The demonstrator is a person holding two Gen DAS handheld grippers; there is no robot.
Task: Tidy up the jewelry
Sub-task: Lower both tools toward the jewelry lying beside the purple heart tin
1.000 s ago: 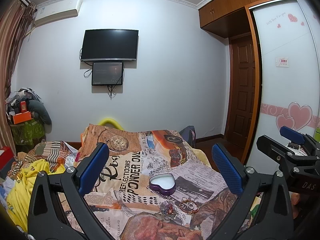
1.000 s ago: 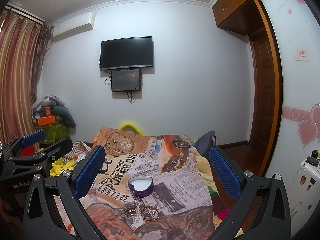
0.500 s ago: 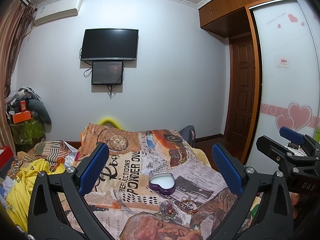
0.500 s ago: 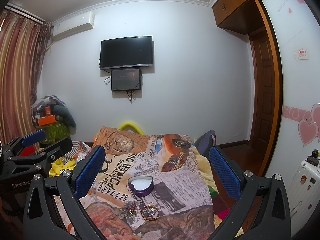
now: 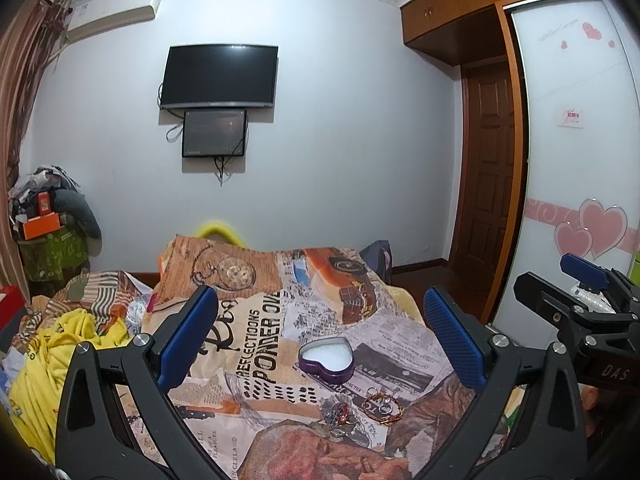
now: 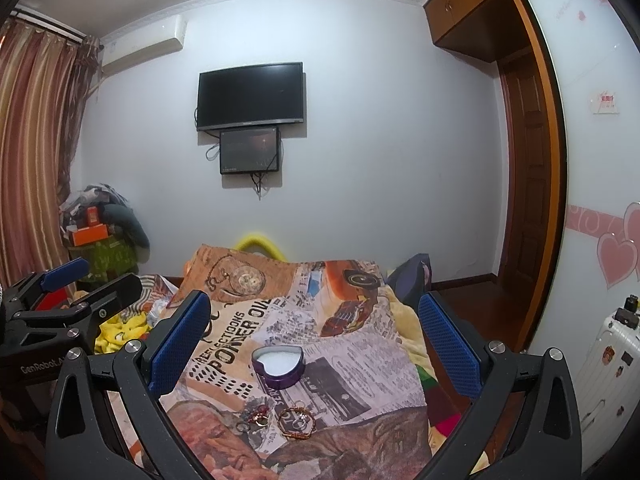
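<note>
A purple heart-shaped tin (image 5: 327,361), open with a white lining, sits on the printed bedspread (image 5: 248,344); it also shows in the right wrist view (image 6: 278,367). In front of it lie a gold bracelet (image 5: 382,403) and a small heap of rings and chain (image 5: 339,416); the bracelet (image 6: 297,423) and rings (image 6: 256,418) show in the right view too. My left gripper (image 5: 320,332) is open and empty, held above the bed short of the tin. My right gripper (image 6: 314,330) is open and empty, likewise held back from the tin.
Yellow clothing (image 5: 48,356) is piled at the bed's left. A cluttered stand (image 5: 48,236) is in the left corner. A wardrobe with heart stickers (image 5: 580,200) and a wooden door (image 5: 488,200) are on the right. A white suitcase (image 6: 608,364) stands at far right.
</note>
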